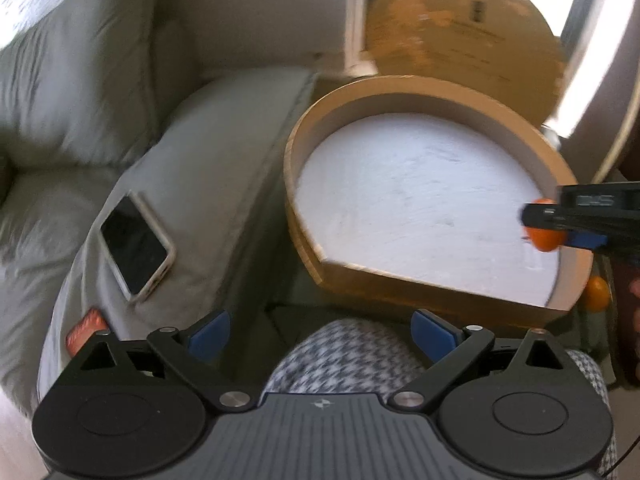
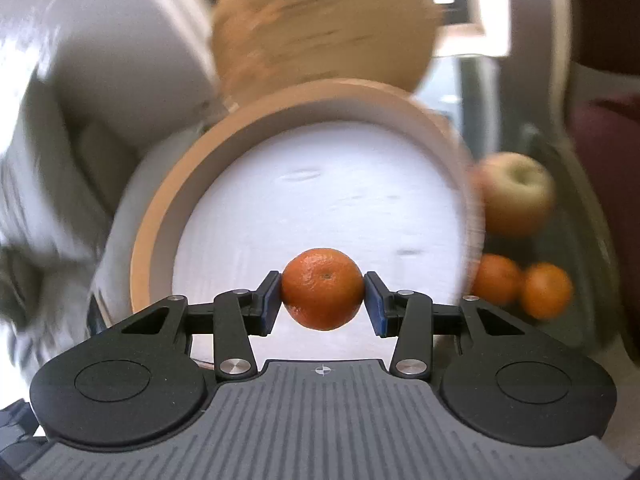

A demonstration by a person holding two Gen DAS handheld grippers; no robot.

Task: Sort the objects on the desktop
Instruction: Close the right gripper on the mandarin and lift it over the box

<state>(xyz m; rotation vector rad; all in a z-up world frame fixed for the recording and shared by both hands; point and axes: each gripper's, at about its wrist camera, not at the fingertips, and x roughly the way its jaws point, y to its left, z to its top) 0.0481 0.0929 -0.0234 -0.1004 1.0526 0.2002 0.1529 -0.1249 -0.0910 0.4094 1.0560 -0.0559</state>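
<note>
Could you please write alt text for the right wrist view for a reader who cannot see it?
The right tongs grip a mandarin over the white floor of a round wooden tray. To the right lie an apple and two more mandarins, blurred.

Between the matt black plastic right gripper's (image 2: 322, 298) blue pads we see a glossy, dimpled mandarin (image 2: 322, 289); ahead, a smooth wooden tray (image 2: 180, 184) with matt white floor; left, a glossy-screened phone (image 1: 135, 246) on cloth.

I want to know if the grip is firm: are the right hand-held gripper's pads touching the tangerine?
Touching. The right wrist view shows both blue pads of the right hand-held gripper pressed against opposite sides of the tangerine, with no gap.
</note>
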